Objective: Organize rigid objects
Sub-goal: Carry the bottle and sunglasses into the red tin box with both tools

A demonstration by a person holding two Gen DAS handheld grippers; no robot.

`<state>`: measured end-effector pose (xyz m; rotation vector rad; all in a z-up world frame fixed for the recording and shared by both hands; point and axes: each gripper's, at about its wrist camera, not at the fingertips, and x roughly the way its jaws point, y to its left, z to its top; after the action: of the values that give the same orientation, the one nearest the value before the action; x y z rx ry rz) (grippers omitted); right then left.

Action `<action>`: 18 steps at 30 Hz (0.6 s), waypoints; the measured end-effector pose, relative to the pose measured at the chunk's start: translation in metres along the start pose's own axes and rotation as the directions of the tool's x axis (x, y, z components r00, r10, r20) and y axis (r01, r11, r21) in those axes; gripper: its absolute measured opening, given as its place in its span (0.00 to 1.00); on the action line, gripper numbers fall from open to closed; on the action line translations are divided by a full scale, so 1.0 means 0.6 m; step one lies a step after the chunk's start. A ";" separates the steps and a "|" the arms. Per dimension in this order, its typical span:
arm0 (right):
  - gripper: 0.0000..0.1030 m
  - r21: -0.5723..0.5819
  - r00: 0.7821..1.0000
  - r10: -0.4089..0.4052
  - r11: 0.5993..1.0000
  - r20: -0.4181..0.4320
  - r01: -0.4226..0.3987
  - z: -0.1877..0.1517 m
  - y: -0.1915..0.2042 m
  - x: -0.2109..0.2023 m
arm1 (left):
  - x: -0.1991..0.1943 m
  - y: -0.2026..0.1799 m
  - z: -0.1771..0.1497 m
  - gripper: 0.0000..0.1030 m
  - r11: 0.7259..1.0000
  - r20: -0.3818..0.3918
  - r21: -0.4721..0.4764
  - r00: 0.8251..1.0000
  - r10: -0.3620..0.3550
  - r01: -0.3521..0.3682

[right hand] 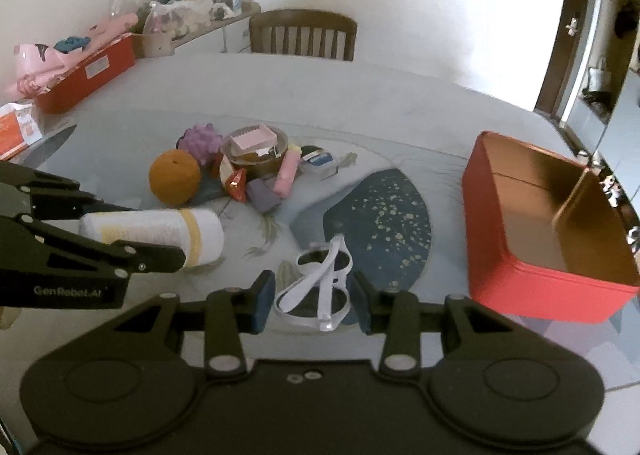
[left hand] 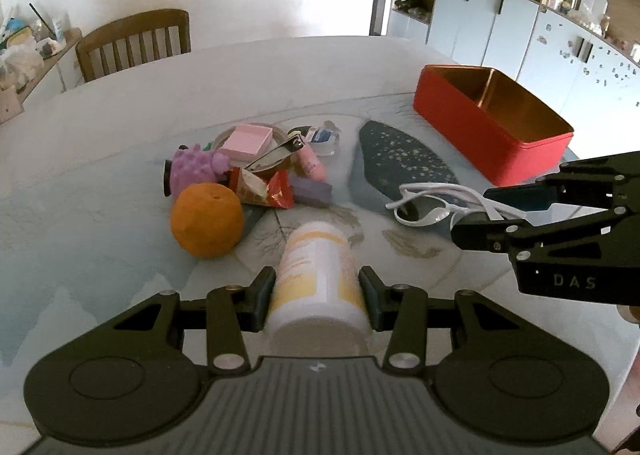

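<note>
My left gripper [left hand: 318, 287] is shut on a white bottle with a yellow label [left hand: 320, 267], its pads pressing both sides. In the right wrist view the bottle [right hand: 160, 229] lies level in that gripper [right hand: 158, 233], just above the tablecloth. My right gripper [right hand: 314, 301] is shut on white-framed sunglasses [right hand: 320, 283] over a dark blue speckled patch [right hand: 384, 223]. The left wrist view shows the right gripper [left hand: 472, 213] clamping the sunglasses [left hand: 424, 207] by their arms. An open red tin [left hand: 460, 123] stands at the far right, nothing visible inside.
A pile sits mid-table: an orange [left hand: 207, 225], purple spiky toy [left hand: 196, 165], pink box [left hand: 248, 141], nail clipper [left hand: 276, 155], pink tube [left hand: 312, 165], purple block [left hand: 312, 191] and snack wrapper [left hand: 268, 187]. A wooden chair [left hand: 134, 41] stands behind. A red tray [right hand: 92, 71] sits far left.
</note>
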<state>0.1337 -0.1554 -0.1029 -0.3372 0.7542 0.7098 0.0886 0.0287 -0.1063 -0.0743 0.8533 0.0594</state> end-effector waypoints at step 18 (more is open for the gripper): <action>0.00 0.024 0.992 -0.086 0.996 0.093 0.084 0.006 -0.005 -0.086 | -0.069 -0.007 0.015 0.43 0.999 0.093 -0.004 0.994 -0.051 0.051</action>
<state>0.1108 -0.1794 -0.0630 -0.3140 0.6537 0.6327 0.0687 0.0246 -0.0692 -0.0990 0.7576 0.0177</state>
